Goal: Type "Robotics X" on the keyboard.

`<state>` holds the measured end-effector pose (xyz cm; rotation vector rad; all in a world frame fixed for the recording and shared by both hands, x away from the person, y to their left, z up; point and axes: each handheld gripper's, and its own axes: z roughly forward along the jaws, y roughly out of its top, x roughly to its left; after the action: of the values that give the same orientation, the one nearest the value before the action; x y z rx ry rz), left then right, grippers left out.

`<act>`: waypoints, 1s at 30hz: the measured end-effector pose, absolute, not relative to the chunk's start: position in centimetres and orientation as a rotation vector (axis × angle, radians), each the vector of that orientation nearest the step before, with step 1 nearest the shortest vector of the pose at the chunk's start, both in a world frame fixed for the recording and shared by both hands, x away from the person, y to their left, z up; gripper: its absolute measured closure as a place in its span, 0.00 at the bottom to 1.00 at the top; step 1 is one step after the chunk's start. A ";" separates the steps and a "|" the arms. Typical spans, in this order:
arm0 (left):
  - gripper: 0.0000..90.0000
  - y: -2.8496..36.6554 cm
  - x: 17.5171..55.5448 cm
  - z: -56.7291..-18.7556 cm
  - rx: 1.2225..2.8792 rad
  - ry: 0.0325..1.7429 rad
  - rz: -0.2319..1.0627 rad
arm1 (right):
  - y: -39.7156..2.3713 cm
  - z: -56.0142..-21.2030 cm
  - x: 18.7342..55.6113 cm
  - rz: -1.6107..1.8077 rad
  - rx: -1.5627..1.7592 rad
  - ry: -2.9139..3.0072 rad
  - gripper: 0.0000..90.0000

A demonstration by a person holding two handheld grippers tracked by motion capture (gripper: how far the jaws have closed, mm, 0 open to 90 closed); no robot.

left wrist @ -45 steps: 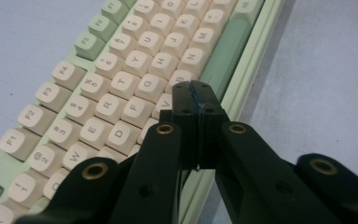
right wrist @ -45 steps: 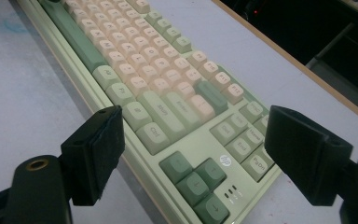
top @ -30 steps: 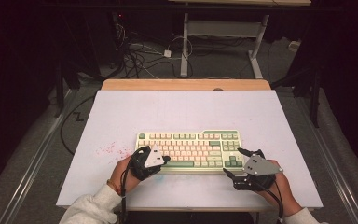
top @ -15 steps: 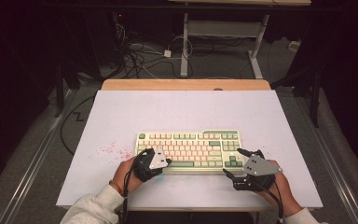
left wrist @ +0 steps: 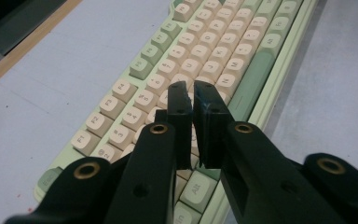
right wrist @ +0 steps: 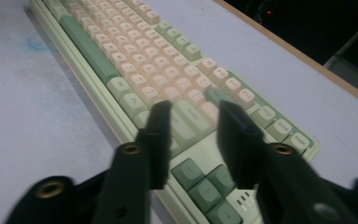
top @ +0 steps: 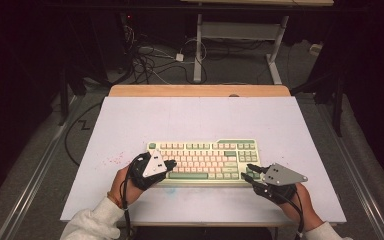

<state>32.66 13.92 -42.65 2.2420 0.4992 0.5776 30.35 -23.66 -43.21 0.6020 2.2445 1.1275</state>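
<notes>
Left gripper view: the two black fingers [left wrist: 182, 122] of the left gripper [left wrist: 192, 91] stand almost together, a thin slit between them and nothing in it, their tips over the cream letter keys at the left end of the one pale green keyboard with cream and green keycaps [left wrist: 205, 56]. In the right gripper view the two fingers [right wrist: 157, 135] of the right gripper [right wrist: 196, 109] are blurred; they have just been closing, a gap remains between them, and they grip nothing, hovering over the keyboard's [right wrist: 135, 70] right end, above the green arrow keys.

In the high view, the left gripper [top: 169, 163] sits over the keyboard's [top: 205, 157] near left corner and the right gripper [top: 246, 172] at its near right corner, each held in one hand, two hands in all. One grey three-cornered plate tops each gripper. The single keyboard lies square on the pale lilac counter [top: 200, 117], slightly near of centre. One wooden strip [top: 200, 90] runs along the counter's far edge. Faint red specks [top: 114, 161] mark the counter left of the keyboard.
</notes>
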 end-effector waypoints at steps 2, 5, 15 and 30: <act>0.93 14.1 32.7 -42.7 2.242 0.506 0.586 | -23.6 -43.2 30.4 1.128 0.593 2.262 0.96; 0.84 14.3 32.7 -42.8 2.228 0.520 0.589 | -23.5 -43.3 30.5 1.104 0.594 2.282 1.00; 0.31 14.8 32.5 -43.7 2.215 0.549 0.632 | -23.2 -43.3 31.0 1.103 0.596 2.309 1.00; 0.19 15.7 32.7 -43.8 2.200 0.587 0.680 | -22.3 -43.2 32.5 1.076 0.608 2.341 1.00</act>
<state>32.67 15.72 -43.77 2.2003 0.5874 0.6803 32.45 -22.31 -43.18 0.6080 2.3410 1.0763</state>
